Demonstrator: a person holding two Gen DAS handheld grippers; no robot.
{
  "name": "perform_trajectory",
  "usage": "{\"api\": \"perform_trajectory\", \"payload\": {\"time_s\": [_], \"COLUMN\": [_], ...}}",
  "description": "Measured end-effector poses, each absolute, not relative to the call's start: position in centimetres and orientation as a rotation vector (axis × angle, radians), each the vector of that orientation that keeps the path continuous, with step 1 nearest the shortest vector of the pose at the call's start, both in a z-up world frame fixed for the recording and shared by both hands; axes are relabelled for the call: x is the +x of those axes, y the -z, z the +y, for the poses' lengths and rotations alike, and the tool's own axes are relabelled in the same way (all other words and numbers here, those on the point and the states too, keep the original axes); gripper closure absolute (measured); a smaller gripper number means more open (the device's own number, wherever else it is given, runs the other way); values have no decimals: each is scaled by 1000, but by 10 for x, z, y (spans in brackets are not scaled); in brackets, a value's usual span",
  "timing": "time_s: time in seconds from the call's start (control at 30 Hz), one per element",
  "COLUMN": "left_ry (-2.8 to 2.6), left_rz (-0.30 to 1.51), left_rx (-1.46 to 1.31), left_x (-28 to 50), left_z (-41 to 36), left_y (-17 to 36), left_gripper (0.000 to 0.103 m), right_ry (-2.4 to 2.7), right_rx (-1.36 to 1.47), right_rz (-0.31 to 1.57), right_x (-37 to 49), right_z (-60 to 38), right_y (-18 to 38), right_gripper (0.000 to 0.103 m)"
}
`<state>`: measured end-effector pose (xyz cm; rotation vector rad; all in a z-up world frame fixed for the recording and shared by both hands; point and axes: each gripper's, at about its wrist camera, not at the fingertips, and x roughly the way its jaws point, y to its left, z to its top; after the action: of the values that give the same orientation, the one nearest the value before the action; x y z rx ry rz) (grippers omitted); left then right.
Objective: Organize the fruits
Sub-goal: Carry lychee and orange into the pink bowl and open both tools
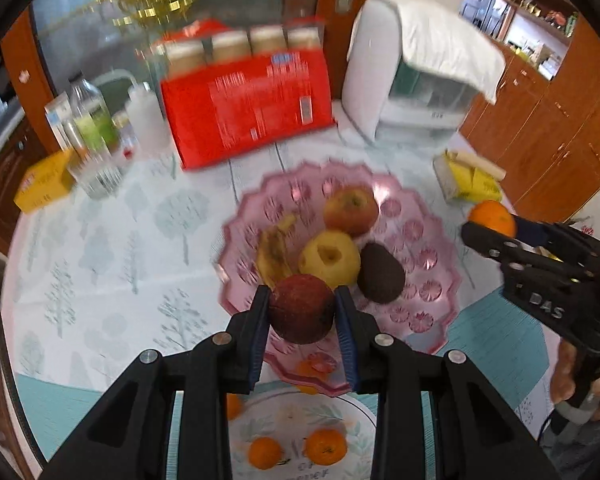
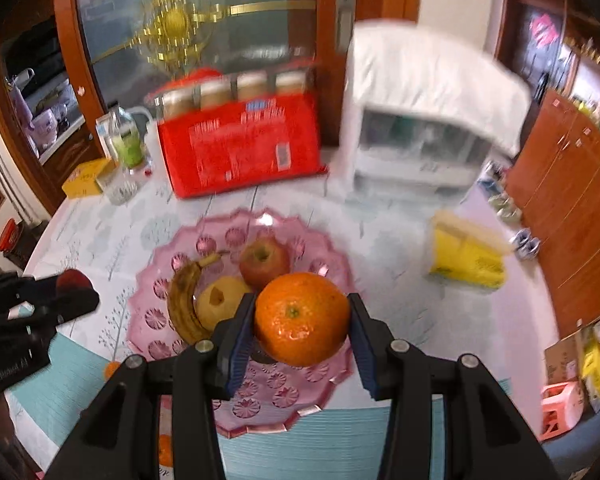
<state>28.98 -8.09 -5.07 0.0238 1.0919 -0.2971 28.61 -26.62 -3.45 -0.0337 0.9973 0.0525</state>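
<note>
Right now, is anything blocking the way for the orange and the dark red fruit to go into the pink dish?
Nothing visible blocks them. The orange in the right gripper and the dark red fruit in the left gripper hang over the pink dish, whose near side looks free.

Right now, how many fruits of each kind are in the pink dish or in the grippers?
Apples: 3, two in the pink dish (red-yellow, yellow), one dark red in the left gripper
Banana: 1
Avocado: 1
Orange: 1, in the right gripper
Total: 6
</note>
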Motion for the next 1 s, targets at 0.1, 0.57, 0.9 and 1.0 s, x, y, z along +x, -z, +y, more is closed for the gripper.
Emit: {"api": "perform_trajectory", "payload": {"time_s": [0.1,0.57,0.9,1.0], "left_ry": [286,203,192,169], "left_rz": [1144,1217,1100,1081], "left_rx": [30,17,65,72], "left_x": [291,294,276,271], "left_z": [-93,-102,-103,-102], "left_y": [81,153,134,130], "left_gripper": [73,70,41,32], "right_ry": [-74,-214,-158,-144], "right_rx": [-29,50,90,69], "right_rz": [1050,1150,1106,1071], "right_x": [295,272,255,248], "right_z": [-267,-250,-256,-255], "right_y": [66,130,132,129], "right_gripper": [58,56,52,52]}}
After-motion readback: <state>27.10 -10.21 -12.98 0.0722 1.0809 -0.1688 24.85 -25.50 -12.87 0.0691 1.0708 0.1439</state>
